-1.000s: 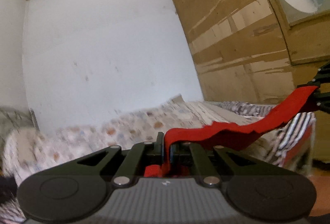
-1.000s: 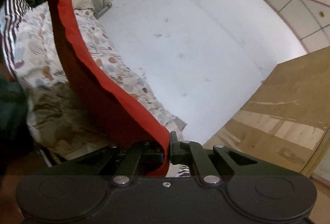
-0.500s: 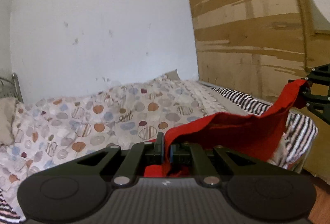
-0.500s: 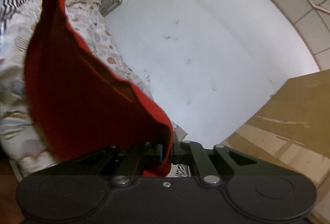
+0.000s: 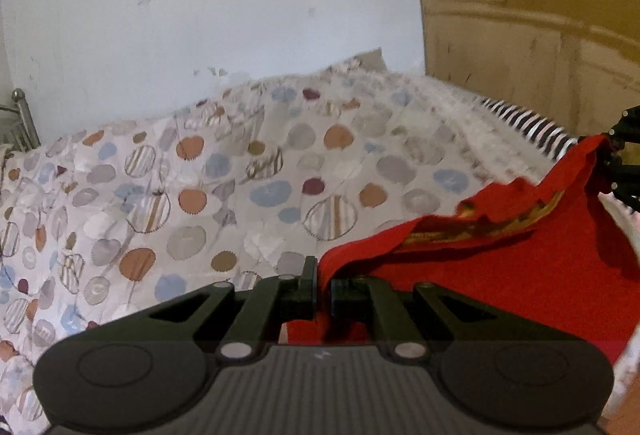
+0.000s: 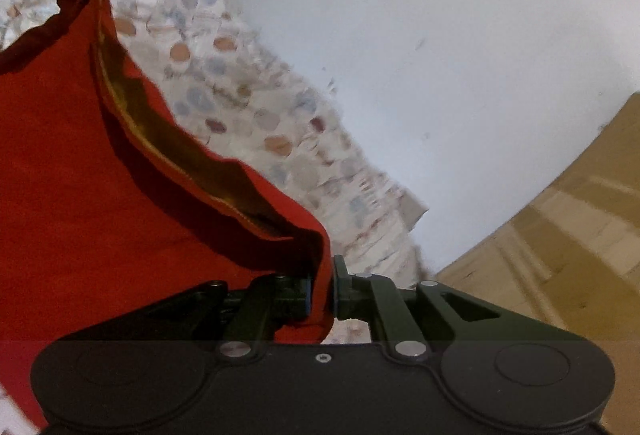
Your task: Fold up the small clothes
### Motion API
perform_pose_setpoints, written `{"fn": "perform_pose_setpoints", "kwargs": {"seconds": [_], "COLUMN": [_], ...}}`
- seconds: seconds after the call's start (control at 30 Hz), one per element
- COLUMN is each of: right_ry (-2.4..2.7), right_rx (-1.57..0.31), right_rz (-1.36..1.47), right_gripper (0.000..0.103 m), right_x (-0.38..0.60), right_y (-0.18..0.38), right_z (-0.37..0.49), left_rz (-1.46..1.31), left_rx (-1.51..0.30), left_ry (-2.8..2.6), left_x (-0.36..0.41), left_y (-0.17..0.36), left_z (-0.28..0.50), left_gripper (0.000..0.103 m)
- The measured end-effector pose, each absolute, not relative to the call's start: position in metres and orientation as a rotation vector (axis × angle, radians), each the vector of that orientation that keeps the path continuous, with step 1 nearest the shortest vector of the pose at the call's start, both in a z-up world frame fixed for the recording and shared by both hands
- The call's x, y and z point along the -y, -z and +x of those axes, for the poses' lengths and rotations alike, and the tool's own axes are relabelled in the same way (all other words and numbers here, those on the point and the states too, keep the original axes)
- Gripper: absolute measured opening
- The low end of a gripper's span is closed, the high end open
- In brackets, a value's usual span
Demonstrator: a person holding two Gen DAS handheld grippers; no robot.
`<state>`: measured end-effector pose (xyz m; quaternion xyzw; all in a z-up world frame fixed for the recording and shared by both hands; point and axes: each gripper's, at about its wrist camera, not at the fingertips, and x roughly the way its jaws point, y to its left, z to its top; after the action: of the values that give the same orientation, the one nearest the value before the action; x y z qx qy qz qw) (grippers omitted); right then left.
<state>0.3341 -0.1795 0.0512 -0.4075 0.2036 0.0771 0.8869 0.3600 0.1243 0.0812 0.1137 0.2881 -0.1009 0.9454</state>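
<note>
Spotted bedspread (image 5: 240,187), wooden wardrobe (image 5: 540,35), red garment (image 5: 520,267) foreground

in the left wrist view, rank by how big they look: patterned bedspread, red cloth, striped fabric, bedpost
1. patterned bedspread
2. red cloth, though it hangs close to the camera, so it looks larger than it is
3. striped fabric
4. bedpost, mostly cut off at the edge
</note>
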Motion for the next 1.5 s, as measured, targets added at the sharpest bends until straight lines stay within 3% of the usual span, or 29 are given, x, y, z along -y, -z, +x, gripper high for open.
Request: {"fn": "perform_pose_setpoints", "kwargs": {"seconds": [0.23,0.5,0.6,0.67,0.73,0.8,0.87,0.93,1.0,1.13,1.33,1.5], "right_ry": [-0.185,-0.19,-0.18,-0.164,-0.147,-0.138,-0.128,-0.12,-0.137,-0.197,-0.187,-0.168], "right_rx": [-0.575,-0.638,-0.63,-0.622,-0.617,-0.621,-0.626,-0.636,-0.708,-0.838,-0.878,-0.905], "right_rz": [-0.797,-0.801,-0.798,-0.786,-0.763,-0.738,-0.706,-0.649,-0.522,-0.172,0.058,0.356], "right_gripper": [0.011,0.019,0.03,0.052,0.068,0.079,0.092,0.097,0.102,0.102,0.102,0.102], "right_x": [0.18,0.186,0.188,0.191,0.197,0.205,0.212,0.22,0.234,0.267,0.294,0.327], "right_y": [0.004,0.043,0.046,0.043,0.039,0.032,0.027,0.02,0.01,-0.007,-0.019,-0.017], "right_z": [0.4,0.421,0.423,0.427,0.431,0.435,0.44,0.444,0.453,0.468,0.468,0.468], "left_rz": [0.234,0.168,0.102,0.031,-0.032,-0.067,-0.088,-0.097,-0.098,-0.186,-0.246,-0.223], "left_rx": [-0.669,-0.751,-0.766,-0.783,-0.801,-0.801,-0.796,-0.781,-0.757,-0.766,-0.619,-0.609], "left_ry": [0.225,0.297,0.343,0.361,0.325,0.29,0.292,0.274,0.245,0.255,0.219,0.27], "left_x": [-0.126,-0.134,-0.145,-0.156,-0.17,-0.181,-0.188,-0.193,-0.195,-0.205,-0.211,-0.205], "left_y": [-0.035,0.011,0.012,0.008,0.002,-0.003,-0.009,-0.014,-0.018,-0.026,-0.042,-0.033], "left_z": [0.423,0.46,0.463,0.465,0.468,0.468,0.467,0.464,0.46,0.463,0.443,0.421], "left_gripper": [0.006,0.006,0.007,0.02,0.063,0.072,0.075,0.09,0.096,0.096,0.102,0.102]}}
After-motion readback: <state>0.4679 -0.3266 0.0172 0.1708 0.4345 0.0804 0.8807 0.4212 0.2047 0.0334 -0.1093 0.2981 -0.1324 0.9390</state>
